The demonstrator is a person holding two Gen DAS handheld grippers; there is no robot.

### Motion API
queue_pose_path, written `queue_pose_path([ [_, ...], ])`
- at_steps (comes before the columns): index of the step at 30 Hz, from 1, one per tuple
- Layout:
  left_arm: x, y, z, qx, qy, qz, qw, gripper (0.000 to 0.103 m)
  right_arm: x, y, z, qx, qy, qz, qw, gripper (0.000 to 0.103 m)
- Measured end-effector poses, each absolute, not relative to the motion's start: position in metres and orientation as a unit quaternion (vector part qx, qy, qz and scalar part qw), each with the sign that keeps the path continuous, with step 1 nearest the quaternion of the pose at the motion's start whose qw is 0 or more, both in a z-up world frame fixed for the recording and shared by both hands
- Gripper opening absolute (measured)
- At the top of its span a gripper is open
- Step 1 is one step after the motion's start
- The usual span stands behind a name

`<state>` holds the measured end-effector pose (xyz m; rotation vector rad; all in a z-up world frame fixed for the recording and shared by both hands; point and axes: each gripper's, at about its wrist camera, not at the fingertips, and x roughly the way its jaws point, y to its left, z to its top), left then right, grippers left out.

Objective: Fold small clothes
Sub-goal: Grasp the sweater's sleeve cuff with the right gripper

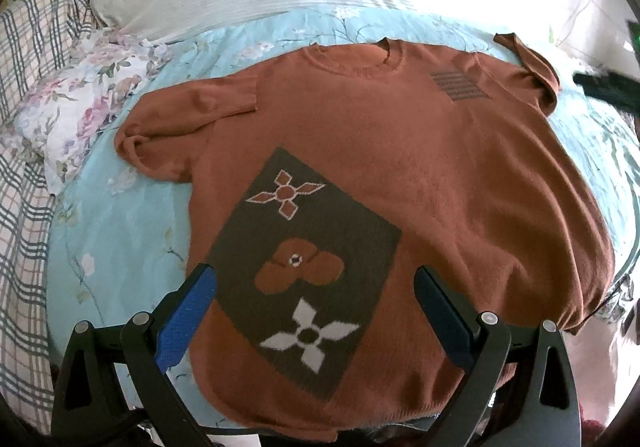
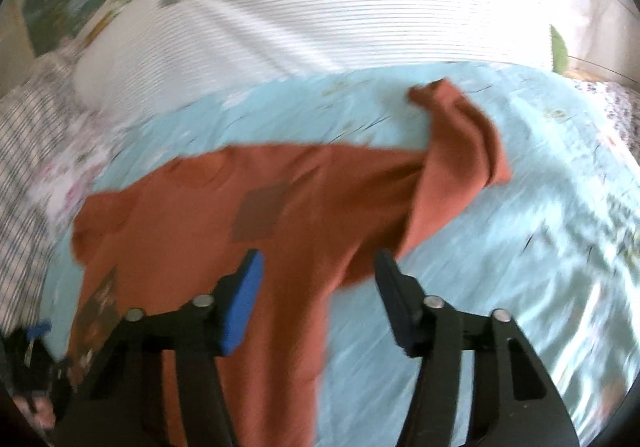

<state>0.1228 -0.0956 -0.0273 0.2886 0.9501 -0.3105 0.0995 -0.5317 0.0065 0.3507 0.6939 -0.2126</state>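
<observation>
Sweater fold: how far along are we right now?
Done: the rust sweater lies front-up on the blue floral sheet, one sleeve already folded across the chest. In hand: nothing; left gripper and right gripper are both open. Left: the other sleeve, then the body folds.

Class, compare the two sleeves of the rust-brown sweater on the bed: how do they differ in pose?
The left sleeve is folded inward, its cuff end lying across the chest of the sweater; the right sleeve still sticks outward onto the blue sheet. The left sleeve lies flat; the right sleeve is twisted and rumpled. Both share the same plain rust-brown knit.
</observation>
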Motion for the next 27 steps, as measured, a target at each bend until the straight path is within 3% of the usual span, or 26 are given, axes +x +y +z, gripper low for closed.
queue_pose_path([
  [3,0.133,-0.103,-0.035,0.136,0.467,-0.151,0.861,0.099,0.135,-0.582,0.004,0.186,0.339,-0.134,0.912,0.038],
  [13,0.17,-0.134,-0.067,0.135,0.503,-0.149,0.841,0.099,0.266,-0.711,-0.017,0.204,0.362,-0.209,0.885,0.037],
  [20,0.196,-0.147,-0.087,0.13,0.525,-0.148,0.828,0.099,0.318,-0.736,-0.048,0.189,0.406,-0.224,0.866,0.036],
  [23,0.2,-0.15,-0.09,0.127,0.528,-0.15,0.826,0.099,0.317,-0.737,-0.057,0.188,0.421,-0.222,0.859,0.006],
  [27,0.2,-0.15,-0.091,0.124,0.524,-0.156,0.828,0.099,0.295,-0.715,-0.041,0.211,0.386,-0.178,0.88,0.005],
])
